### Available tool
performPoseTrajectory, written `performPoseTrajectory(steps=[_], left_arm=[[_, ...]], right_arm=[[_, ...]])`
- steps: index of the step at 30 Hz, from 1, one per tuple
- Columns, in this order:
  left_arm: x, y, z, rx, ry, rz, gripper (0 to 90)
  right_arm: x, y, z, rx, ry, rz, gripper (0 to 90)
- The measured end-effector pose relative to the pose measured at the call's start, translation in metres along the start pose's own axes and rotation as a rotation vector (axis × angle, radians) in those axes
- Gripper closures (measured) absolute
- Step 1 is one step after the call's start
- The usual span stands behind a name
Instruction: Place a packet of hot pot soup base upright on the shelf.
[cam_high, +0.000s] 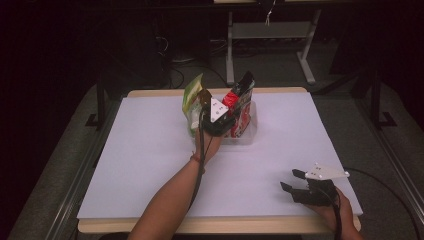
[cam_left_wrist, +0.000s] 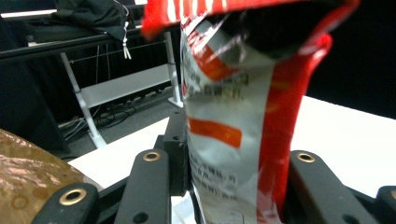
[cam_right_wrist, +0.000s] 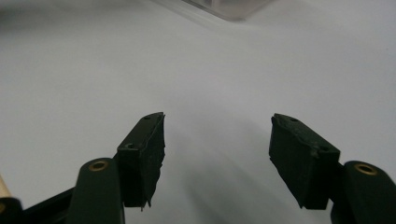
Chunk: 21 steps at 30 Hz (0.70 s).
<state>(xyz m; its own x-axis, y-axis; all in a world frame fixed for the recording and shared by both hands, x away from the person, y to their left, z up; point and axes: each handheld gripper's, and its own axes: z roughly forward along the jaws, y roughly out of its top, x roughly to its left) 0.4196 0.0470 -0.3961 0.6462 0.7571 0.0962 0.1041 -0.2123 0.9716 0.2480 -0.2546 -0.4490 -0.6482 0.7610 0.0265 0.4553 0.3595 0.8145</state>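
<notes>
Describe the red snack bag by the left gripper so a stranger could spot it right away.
On the white table, look to the clear tub at the far middle. The red snack bag stands upright in it at the left gripper. Unlike the green bag beside it, it is red and silver with a black top.

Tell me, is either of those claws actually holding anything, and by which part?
The left gripper has a red and silver snack bag between its jaws, low on the bag; whether the pads press on it cannot be told. The right gripper is open, holding nothing.
</notes>
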Motion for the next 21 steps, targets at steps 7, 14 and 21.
performPoseTrajectory(steps=[7, 14, 21], left_arm=[[-0.004, -0.001, -0.006, 0.018, -0.028, 0.034, 57.4], [-0.002, 0.000, -0.015, 0.032, -0.046, 0.072, 54.2], [0.000, -0.002, -0.026, 0.023, -0.071, 0.072, 54.5]], right_arm=[[0.002, 0.001, 0.000, 0.003, 0.001, -0.007, 35.2], [0.004, 0.002, -0.001, 0.000, 0.001, -0.026, 36.4], [0.006, 0.003, 0.000, 0.002, 0.000, -0.037, 36.4]])
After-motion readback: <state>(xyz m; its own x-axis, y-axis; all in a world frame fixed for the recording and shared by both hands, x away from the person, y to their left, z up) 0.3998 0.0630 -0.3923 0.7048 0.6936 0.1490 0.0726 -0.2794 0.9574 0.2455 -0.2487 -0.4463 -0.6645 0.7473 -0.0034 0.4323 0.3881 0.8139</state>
